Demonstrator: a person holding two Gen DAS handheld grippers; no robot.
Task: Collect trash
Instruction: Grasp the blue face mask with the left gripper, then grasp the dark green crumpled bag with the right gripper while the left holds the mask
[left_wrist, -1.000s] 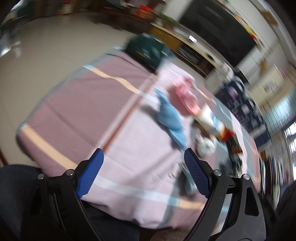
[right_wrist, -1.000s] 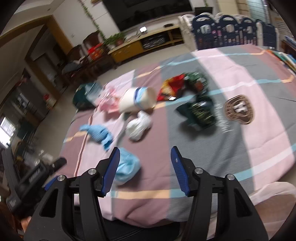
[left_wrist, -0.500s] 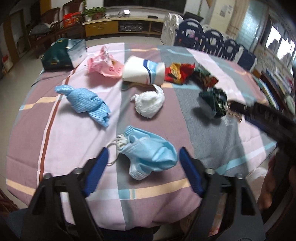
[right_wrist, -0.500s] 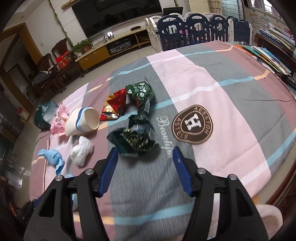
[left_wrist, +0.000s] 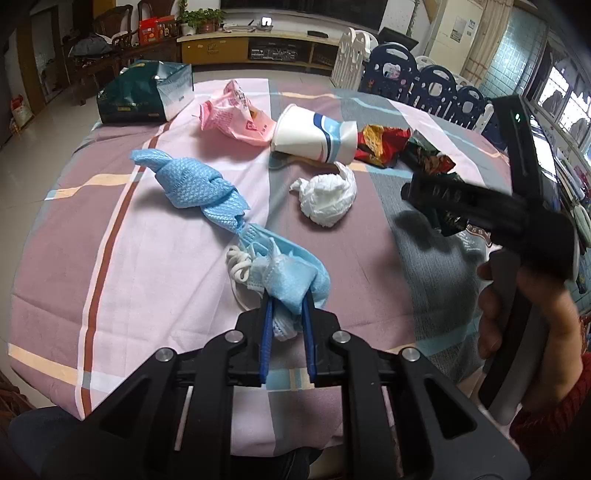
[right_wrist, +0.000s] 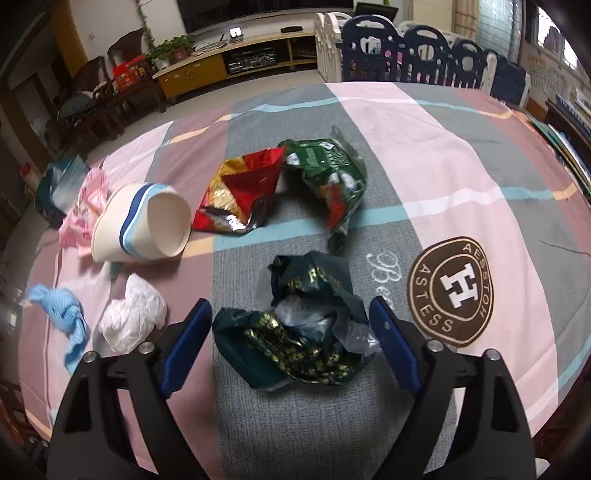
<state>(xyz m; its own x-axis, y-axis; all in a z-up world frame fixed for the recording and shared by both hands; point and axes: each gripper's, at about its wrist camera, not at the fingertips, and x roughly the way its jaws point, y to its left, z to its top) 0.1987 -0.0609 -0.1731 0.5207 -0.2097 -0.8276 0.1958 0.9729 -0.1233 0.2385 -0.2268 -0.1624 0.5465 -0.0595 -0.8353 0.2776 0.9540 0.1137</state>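
Note:
A crumpled light-blue face mask (left_wrist: 291, 273) with white ear loops lies near the table's front edge. My left gripper (left_wrist: 288, 301) is closing on it, and its blue pads pinch the mask's near end. A crumpled dark green bag with gold print (right_wrist: 303, 332) sits on the grey stripe of the cloth. My right gripper (right_wrist: 291, 308) straddles it with jaws opening wide, and neither pad touches the bag. In the left wrist view a hand (left_wrist: 532, 321) holds the right tool at the right side.
More trash lies on the striped tablecloth (right_wrist: 461, 147): a knotted blue cloth (left_wrist: 195, 184), a white tissue wad (left_wrist: 328, 195), a tipped paper cup (left_wrist: 314, 134), a pink wrapper (left_wrist: 236, 114), red-gold (right_wrist: 240, 192) and green (right_wrist: 328, 173) snack bags. A green paper bag (left_wrist: 144, 92) stands at the far left.
My left gripper swung over to the mask and its jaws narrowed onto it. My right gripper moved right and down from the mask area to the dark green bag, its jaws widening.

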